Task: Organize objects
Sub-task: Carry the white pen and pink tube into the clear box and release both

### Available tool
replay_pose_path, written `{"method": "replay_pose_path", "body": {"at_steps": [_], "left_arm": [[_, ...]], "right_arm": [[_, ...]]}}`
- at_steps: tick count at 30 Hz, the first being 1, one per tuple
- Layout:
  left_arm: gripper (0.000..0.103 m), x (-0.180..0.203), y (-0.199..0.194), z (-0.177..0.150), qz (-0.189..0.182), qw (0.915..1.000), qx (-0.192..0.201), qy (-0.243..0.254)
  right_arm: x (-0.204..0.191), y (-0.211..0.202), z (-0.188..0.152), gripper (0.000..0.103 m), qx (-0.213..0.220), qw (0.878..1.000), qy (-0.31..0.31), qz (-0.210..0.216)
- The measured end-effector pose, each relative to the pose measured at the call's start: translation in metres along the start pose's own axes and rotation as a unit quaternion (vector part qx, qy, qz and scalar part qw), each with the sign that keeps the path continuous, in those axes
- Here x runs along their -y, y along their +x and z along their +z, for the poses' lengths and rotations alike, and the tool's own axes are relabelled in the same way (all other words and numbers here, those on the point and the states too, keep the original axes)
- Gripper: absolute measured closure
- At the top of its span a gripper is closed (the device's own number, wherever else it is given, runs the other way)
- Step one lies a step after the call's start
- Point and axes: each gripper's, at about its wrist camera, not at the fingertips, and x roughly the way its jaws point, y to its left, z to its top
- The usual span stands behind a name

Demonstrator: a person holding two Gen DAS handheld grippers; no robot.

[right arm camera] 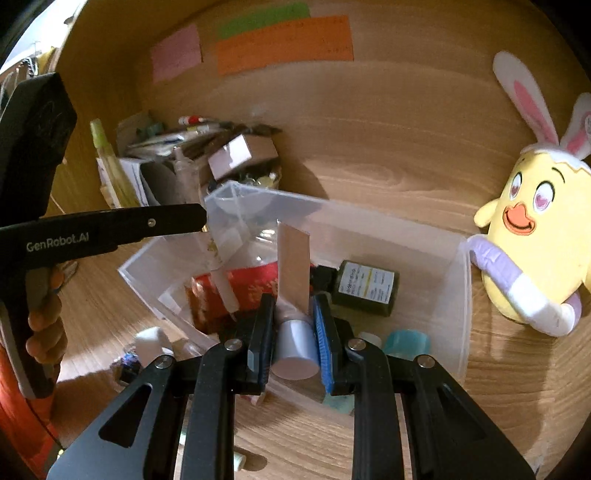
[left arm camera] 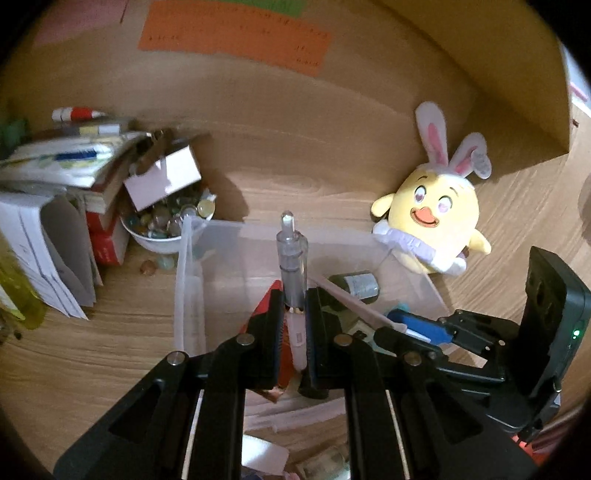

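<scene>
At the centre of both views stands one clear plastic bin (left arm camera: 207, 258) on the wooden worktop (left arm camera: 110, 369), and both grippers are above it. Left gripper (left arm camera: 293, 314): its fingers are pinching one pen (left arm camera: 291, 266), transparent at the upper half and white below, which points up in the frame. Right gripper (right arm camera: 293, 325): its fingers are pinching one white tube (right arm camera: 293, 280) — the round cap is toward the camera and the flat crimped end stands up.

Inside the bin I count one dark bottle with a label (right arm camera: 367, 288), lying on its side, one red packet (right arm camera: 255, 280) and one teal piece (right arm camera: 406, 341) near the lower edge. One yellow plush chick with rabbit ears (left arm camera: 432, 218) leans just beside the bin, at the right of the frame.

Only the left wrist view shows clearly the white bowl of glass pebbles (left arm camera: 166, 225), the stack of books and papers (left arm camera: 66, 184) in the left part, and one coin (left arm camera: 147, 266) on the worktop. Only the right wrist view shows a hand (right arm camera: 44, 325) holding the left gripper's handle, and three paper notes on the back wall — pink (right arm camera: 175, 55), green (right arm camera: 262, 20), orange (right arm camera: 284, 44).
</scene>
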Motion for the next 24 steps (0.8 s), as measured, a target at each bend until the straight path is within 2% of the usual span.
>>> {"method": "replay_pose_path", "body": {"at_steps": [4,11,15,16,19,21,24], "left_arm": [[0.093,-0.004,0.010,-0.003,-0.002,0.9999,-0.015,-0.001],[0.091,-0.005,0.016,-0.009,0.022,0.9993,-0.028,0.005],[0.076,-0.002,0.010,-0.011,0.033,0.9992,-0.018,0.011],[0.075,-0.001,0.007,-0.012,0.035,0.9992,-0.013,0.014],[0.071,0.002,-0.002,-0.010,0.035,0.9992,-0.004,0.020],[0.060,0.005,-0.008,-0.010,0.039,0.9990,0.004,0.023],[0.051,0.008,-0.018,-0.014,0.057,0.9976,0.018,0.034]], "right_arm": [[0.006,0.006,-0.002,0.084,-0.012,1.000,0.009,-0.007],[0.010,0.010,-0.003,0.083,-0.018,0.999,0.016,-0.027],[0.011,0.007,-0.004,0.071,-0.013,0.999,0.018,-0.040],[0.011,0.006,-0.004,0.067,-0.010,0.999,0.018,-0.045],[0.011,0.002,-0.003,0.064,-0.004,0.999,0.018,-0.047],[0.010,0.000,-0.003,0.060,-0.002,0.998,0.016,-0.055],[0.010,-0.005,-0.002,0.055,0.002,0.998,0.016,-0.060]]}}
